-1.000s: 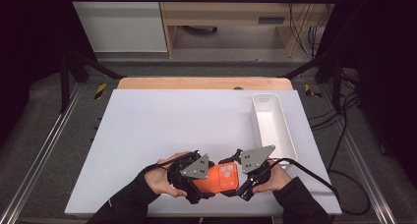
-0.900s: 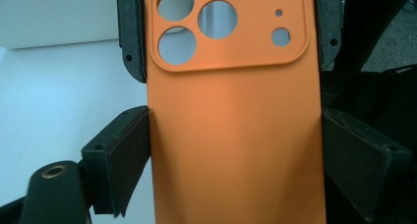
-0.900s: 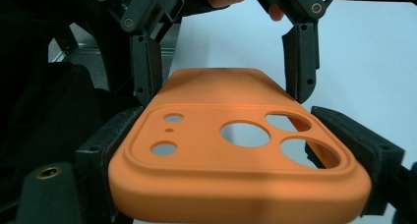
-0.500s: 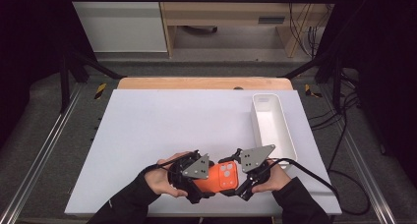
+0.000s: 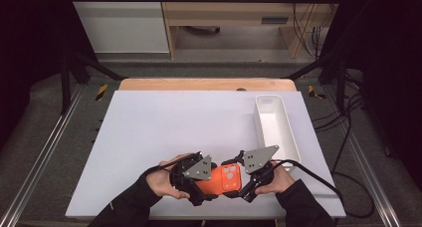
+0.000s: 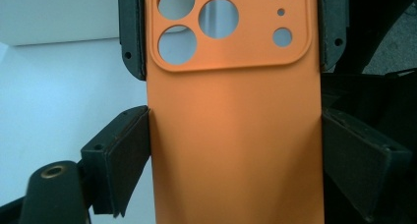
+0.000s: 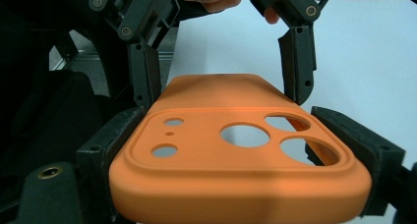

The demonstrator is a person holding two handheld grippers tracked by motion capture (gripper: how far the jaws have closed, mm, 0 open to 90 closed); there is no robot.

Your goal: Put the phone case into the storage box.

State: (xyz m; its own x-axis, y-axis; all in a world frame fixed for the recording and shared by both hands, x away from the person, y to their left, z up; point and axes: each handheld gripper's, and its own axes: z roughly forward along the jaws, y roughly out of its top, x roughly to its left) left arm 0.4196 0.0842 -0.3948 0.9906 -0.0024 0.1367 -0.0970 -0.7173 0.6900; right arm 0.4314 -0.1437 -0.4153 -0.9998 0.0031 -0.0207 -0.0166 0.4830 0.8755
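A: Where's the case [image 5: 221,178]?
B: Bottom centre of the high view, long axis left-right, camera holes rightward.
A: Jaws?
B: Left gripper [image 5: 199,179] and right gripper [image 5: 244,179] both clamp its long edges.

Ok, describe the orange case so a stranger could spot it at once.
Start at the white table and go to its near edge, where two hands meet. The orange case is clamped between the left gripper and right gripper, the only orange thing, with round camera holes.
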